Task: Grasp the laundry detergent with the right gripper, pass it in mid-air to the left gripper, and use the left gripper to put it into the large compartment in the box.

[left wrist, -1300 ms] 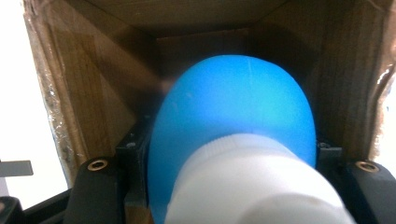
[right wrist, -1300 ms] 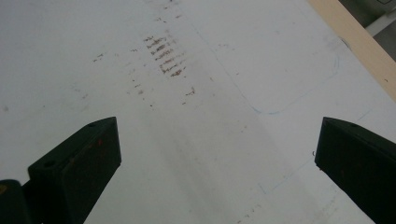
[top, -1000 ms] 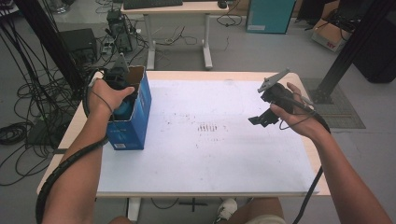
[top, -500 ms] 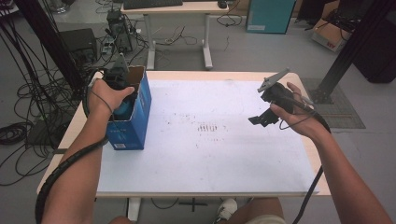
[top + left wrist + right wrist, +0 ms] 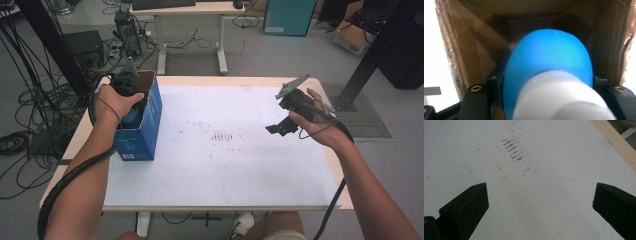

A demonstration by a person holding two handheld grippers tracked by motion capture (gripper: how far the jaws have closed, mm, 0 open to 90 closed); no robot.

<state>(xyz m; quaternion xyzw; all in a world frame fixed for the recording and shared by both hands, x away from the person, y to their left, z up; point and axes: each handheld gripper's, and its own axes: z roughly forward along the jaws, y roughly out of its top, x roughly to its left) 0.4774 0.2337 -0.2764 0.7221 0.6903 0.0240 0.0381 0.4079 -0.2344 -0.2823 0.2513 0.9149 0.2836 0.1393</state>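
fingers point(image 5: 477, 96) of the left gripper point(image 5: 131, 102) clamp a blue plastic bottle with a white ribbed cap point(image 5: 549, 75), one black finger at each flank of the bottle's body. in the left gripper view the bottle points away into an open brown cardboard interior, its rounded blue end near the far inner wall and the cap nearest the camera. outward from that grip stands the tall blue cardboard box with an open top point(image 5: 142, 135), at the left side of the white-topped counter point(image 5: 225, 170); the left hand point(image 5: 114, 102) holds the gripper down in the box's mouth, and a ribbed black cable runs back along the forearm.

the right gripper point(image 5: 280, 127) has its fingers point(image 5: 465, 206) spread wide with nothing between them. it hangs above the bare right part of the counter, well apart from the box. beneath it lies a patch of small brown scuff marks point(image 5: 512, 148) and a thin blue outline point(image 5: 579, 172) drawn on the white surface, with the counter's pale wooden edge point(image 5: 614, 138) beyond.
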